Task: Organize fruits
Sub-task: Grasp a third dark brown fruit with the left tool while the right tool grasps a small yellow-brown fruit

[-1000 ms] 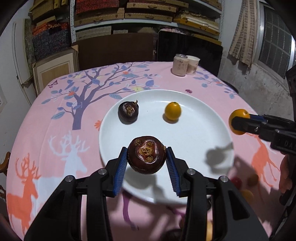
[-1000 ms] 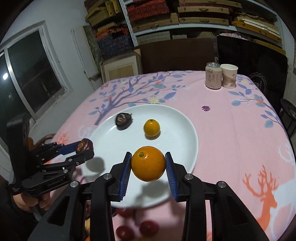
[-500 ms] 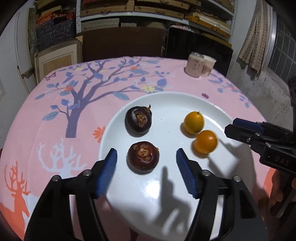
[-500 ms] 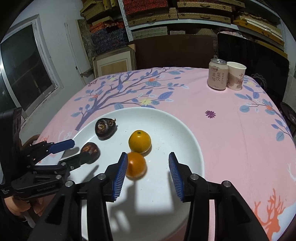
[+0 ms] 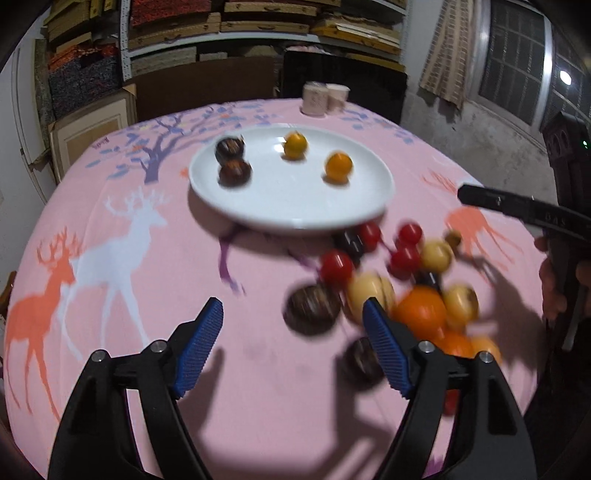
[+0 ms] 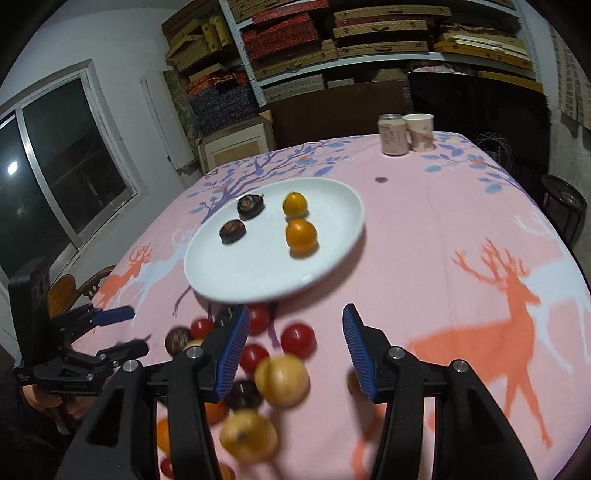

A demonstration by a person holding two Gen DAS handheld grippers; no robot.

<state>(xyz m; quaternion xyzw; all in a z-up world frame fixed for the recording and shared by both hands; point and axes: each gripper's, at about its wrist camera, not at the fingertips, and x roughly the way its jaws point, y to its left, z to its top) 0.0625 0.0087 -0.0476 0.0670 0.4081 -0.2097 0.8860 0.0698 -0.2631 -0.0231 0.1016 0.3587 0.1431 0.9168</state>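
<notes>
plate (image 6: 343, 236): two oranges (image 6: 301, 234), two dark fruits (image 6: 232, 231) | loose pile (image 5: 402, 280) beside (blurred)

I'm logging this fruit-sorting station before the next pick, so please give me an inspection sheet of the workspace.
Surface: round table under a pink tablecloth with deer and tree prints.
Job's things: white plate holding two dark fruits and two orange fruits; loose pile of red, pale yellow, orange and dark fruits on the cloth beside it.
Clutter: can and paper cup at the far edge.
Grippers: left tool open, empty; right tool open, empty; both have just been opening.
Cables: nothing seen.
Surroundings: shelves of stacked boxes, windows, cardboard.
</notes>
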